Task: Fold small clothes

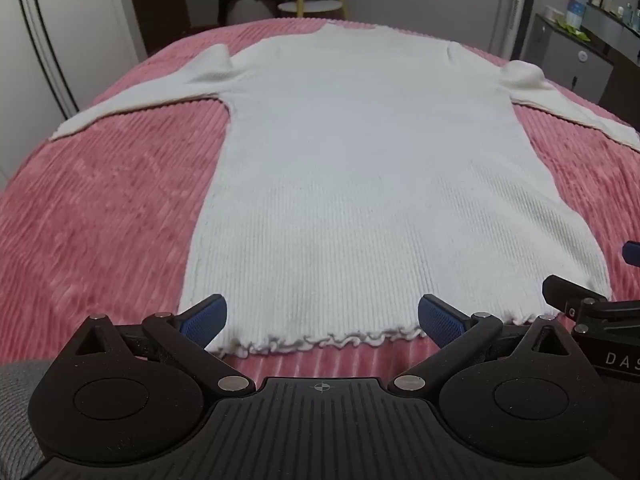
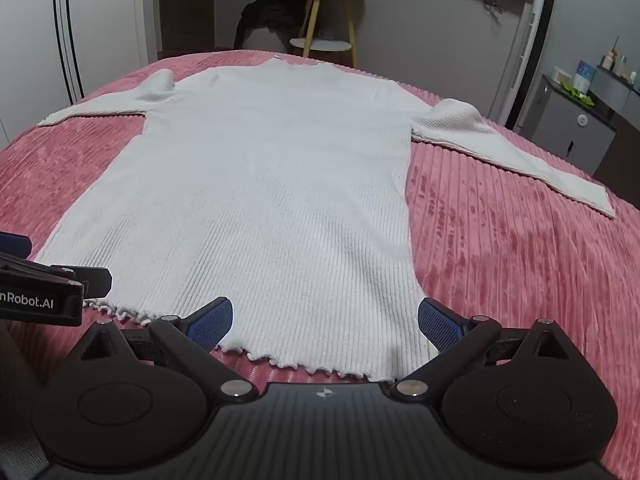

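White ribbed sweater [image 1: 352, 168]: lies flat on the pink ribbed bedspread [image 1: 100, 208], neck far, ruffled hem [image 1: 320, 340] near. Both sleeves are spread outward, the left sleeve [image 1: 140, 100] running toward the left edge of the bed and the right sleeve [image 2: 520, 152] reaching close to the right edge. The side edges are straight, and the body shows no folds.

Left gripper [image 1: 322, 318]: fingers spread wide, hovering at the near hem, left of centre. The left blue pad [image 1: 202, 320] sits at the sweater's left hem corner; the right pad lies over the hem further right. Whether the pads touch the cloth cannot be told. Nothing is held.

Right gripper [image 2: 324, 322]: fingers spread wide, at the right part of the hem. Its right pad [image 2: 438, 322] is at the right hem corner. Nothing is held. The two grippers sit just beside each other; each shows at the edge of the other's view.

Open room: bare bedspread lies left and right of the sweater body, below the sleeves, with a narrow strip near the hem.

Beyond the far edge: a yellow-legged side table [image 2: 324, 16], dark clothing [image 2: 268, 12] beside it, and a grey cabinet [image 2: 576, 128] at far right.
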Demonstrator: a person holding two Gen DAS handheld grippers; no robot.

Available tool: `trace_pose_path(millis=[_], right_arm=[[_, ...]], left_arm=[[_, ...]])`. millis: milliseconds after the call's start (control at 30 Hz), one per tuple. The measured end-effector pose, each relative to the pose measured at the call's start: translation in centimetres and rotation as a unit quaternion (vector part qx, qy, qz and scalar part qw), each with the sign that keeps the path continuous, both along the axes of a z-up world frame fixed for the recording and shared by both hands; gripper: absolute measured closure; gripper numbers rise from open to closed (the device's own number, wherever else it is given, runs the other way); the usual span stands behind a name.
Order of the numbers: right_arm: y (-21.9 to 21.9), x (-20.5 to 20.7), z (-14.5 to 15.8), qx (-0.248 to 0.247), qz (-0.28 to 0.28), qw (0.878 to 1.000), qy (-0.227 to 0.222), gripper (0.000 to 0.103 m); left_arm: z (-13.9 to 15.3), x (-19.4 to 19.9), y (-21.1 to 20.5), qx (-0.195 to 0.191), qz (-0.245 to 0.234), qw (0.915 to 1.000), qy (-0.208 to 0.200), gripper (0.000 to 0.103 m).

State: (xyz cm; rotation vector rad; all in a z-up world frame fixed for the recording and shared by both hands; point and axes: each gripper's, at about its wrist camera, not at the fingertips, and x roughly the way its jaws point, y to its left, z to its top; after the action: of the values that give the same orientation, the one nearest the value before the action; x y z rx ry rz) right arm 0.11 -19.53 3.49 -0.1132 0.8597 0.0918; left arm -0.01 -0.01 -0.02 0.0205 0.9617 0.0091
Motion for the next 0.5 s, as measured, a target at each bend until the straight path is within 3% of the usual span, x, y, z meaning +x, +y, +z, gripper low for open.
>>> trace_pose_path(millis=[500], right_arm=[[-0.12,-0.28,-0.05,0.003,0.0,1.0,0.004,0.004]], left_arm=[[-0.05,-0.09,-0.14,0.005,0.001,1.0,0.0,0.0]])
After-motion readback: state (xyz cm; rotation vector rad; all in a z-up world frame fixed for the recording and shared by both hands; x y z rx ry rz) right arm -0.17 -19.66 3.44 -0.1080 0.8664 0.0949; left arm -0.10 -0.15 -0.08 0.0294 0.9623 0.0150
